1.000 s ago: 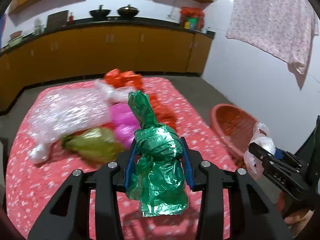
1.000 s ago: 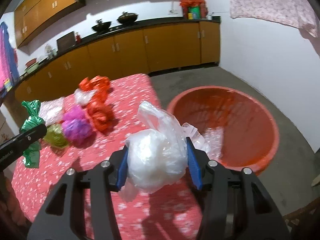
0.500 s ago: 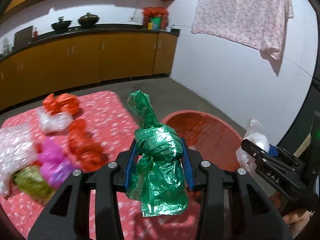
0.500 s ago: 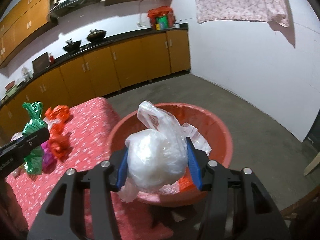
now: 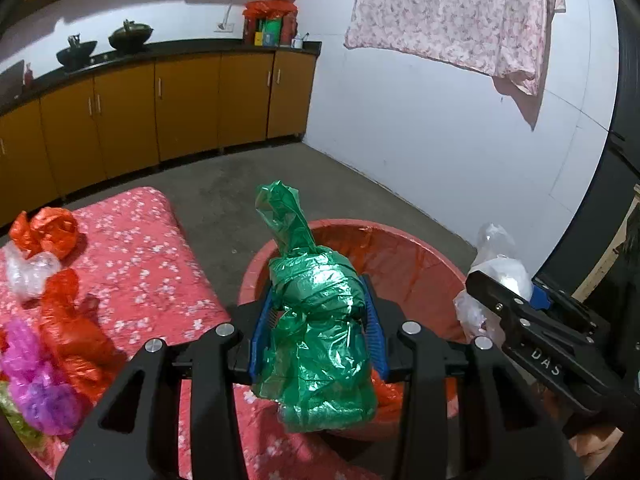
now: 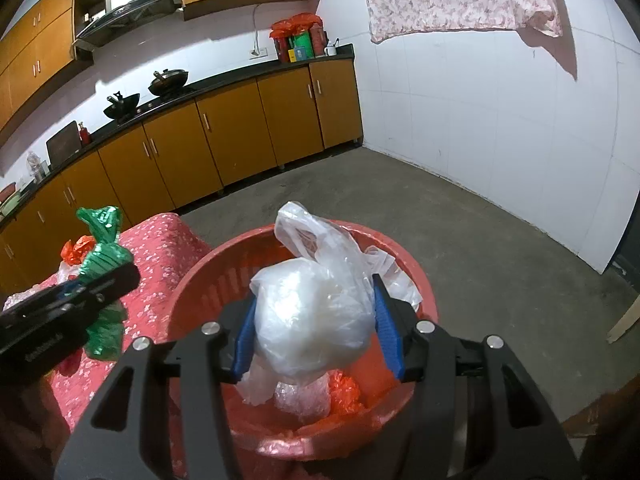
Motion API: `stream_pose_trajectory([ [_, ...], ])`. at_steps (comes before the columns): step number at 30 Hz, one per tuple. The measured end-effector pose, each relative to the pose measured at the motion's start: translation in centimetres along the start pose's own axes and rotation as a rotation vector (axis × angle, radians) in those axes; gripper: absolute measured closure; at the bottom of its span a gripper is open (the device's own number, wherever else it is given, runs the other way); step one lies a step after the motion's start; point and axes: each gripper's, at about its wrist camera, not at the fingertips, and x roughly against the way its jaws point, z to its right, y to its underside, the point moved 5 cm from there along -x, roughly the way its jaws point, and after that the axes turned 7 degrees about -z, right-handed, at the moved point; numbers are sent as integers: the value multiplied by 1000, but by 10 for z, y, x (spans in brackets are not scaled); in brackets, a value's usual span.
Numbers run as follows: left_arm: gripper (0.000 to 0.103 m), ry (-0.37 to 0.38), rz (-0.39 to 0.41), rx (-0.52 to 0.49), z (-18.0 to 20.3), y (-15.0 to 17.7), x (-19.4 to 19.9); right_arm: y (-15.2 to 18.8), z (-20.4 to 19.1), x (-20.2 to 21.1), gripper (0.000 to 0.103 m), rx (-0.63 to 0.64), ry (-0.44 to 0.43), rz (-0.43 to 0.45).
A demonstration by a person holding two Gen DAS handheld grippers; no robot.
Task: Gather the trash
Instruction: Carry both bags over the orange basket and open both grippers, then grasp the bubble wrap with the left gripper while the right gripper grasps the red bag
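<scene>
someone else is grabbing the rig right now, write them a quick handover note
Left gripper: shut on the green bag, held near the table-side rim of the red basin.
Right gripper: shut on the white bag, directly above the basin.
Done: some clear and red plastic already lies in the basin.
Left: release both bags into the basin, then fetch what remains on the pink floral table: the orange bags, a clear bag, the red bag and the magenta bag.
</scene>
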Motion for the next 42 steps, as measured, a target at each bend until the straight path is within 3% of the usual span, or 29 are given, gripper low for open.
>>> stream_pose_trajectory([
  [12, 62, 29, -29, -11, 10, -7, -22, 2, 2, -12, 53, -20, -14, 4],
  [15, 53, 39, -36, -2, 10, -7, -25, 2, 3, -9, 51, -22, -27, 18],
  [17, 38, 23, -33, -6, 10, -6, -25, 2, 4, -7, 45, -30, -36, 26],
  [22, 33, 5, -45, 28, -2, -3, -24, 3, 12, -4, 33, -47, -29, 32],
  [23, 28, -1, -46, 42, -6, -2, -23, 4, 14, -1, 31, -52, -21, 38],
  [27, 15, -41, -22, 93, -25, 3, -8, 3, 21, 13, 4, -58, 42, 104],
  [32, 4, -132, 4, 109, -41, 13, 16, 3, 14, 18, 4, -12, 98, 119],
  [42, 2, -265, 53, 128, -80, 40, 76, 11, -52, 35, 4, 121, 34, 118],
])
